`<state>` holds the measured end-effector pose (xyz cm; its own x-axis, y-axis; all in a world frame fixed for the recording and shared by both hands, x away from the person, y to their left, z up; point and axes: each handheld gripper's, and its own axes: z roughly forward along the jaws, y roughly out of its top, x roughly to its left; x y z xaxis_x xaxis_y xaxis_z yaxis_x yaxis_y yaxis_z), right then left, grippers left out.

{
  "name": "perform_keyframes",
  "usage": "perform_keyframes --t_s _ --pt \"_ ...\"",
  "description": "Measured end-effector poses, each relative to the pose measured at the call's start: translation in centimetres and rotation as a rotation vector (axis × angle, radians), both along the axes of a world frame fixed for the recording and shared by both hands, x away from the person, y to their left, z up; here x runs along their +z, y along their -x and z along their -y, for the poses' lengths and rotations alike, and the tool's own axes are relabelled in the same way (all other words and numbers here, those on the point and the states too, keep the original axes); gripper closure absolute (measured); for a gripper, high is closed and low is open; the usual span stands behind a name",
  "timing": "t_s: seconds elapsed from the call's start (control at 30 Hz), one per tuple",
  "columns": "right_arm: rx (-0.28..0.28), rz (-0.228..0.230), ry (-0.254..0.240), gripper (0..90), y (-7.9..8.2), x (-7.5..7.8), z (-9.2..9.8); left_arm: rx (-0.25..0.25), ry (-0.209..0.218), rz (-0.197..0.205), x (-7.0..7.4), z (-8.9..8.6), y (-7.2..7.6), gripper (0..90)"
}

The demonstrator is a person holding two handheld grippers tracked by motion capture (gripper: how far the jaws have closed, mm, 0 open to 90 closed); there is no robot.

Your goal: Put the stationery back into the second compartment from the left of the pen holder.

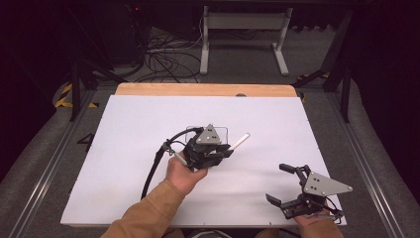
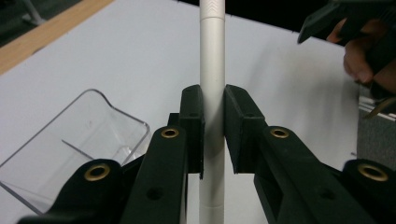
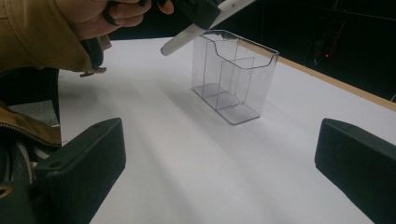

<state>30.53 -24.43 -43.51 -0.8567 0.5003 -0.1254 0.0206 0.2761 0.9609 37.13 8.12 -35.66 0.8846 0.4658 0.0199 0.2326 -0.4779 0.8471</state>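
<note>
A white pen (image 2: 212, 70) stands clamped between the pads of my left gripper (image 2: 214, 107), which is shut on it. From above, the pen (image 1: 241, 141) sticks out on both sides of the left gripper (image 1: 224, 151), held a little over the white table (image 1: 129, 148). A clear plastic holder (image 3: 233, 74) with inner dividers stands upright on the table, right beneath the pen (image 3: 180, 39). It lies low and to the left of the left jaws as the holder (image 2: 79, 140). Near the front right edge, my right gripper (image 1: 277, 183) stands open and holds nothing, its jaws wide apart (image 3: 219, 154).
A bare wooden strip (image 1: 198, 89) runs along the table's far edge. Beyond it are a white desk frame (image 1: 242, 34) and loose cables (image 1: 168, 59) on the floor. A tan sleeve (image 1: 148, 213) comes in from the bottom.
</note>
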Motion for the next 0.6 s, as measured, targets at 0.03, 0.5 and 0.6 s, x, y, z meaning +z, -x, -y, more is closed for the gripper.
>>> perform_keyframes --t_s 0.03,0.5,0.6 --pt "0.000 0.000 0.000 2.3 0.0 0.0 0.0 -0.003 0.014 0.007 0.1 -0.1 0.0 78.6" --pt "0.000 -0.003 0.001 2.4 0.1 -0.1 0.0 -0.018 0.187 0.051 0.7 -1.1 -0.3 78.6" --pt "0.000 -0.003 0.003 2.3 0.1 -0.1 -0.1 -0.010 0.228 0.050 0.6 -1.2 -0.7 78.6"
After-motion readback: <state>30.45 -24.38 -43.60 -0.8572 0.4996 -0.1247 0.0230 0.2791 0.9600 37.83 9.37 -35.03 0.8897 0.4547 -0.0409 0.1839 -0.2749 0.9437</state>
